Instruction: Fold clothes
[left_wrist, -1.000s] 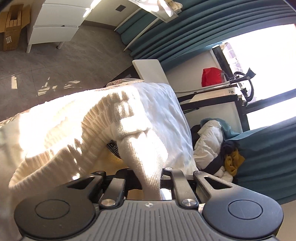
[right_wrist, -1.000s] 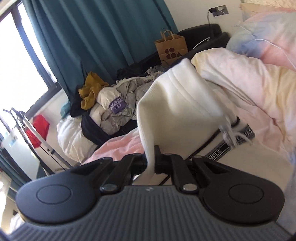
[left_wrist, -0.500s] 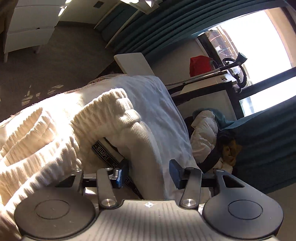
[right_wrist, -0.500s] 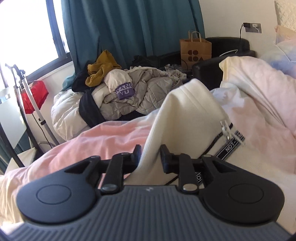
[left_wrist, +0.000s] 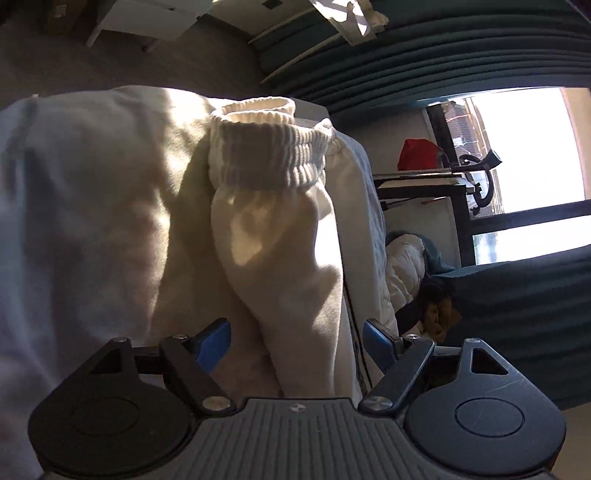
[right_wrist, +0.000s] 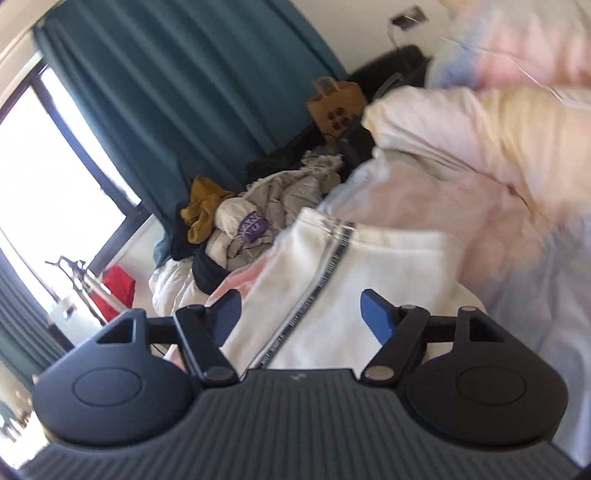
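Both claws letting go of a cream jacket on the bed.

The left claw (left_wrist: 295, 341) is opening, its blue pads clear of the soft fleecy sleeve (left_wrist: 280, 258) that lies between them; the sleeve ends in a thick ribbed cuff (left_wrist: 269, 155), sunlit and bunched. The right claw (right_wrist: 301, 314) is opening too, pads apart over the jacket (right_wrist: 369, 280), which lies flat on the bed (right_wrist: 461, 177), a black-and-white printed tape (right_wrist: 325, 280) running along its front. Pale pink and yellow bedding rumples beyond it. Past the bed: a heap of clothes (right_wrist: 251, 214), a brown paper bag (right_wrist: 336, 107), teal curtains (right_wrist: 192, 92) and a bright window (left_wrist: 524, 147).
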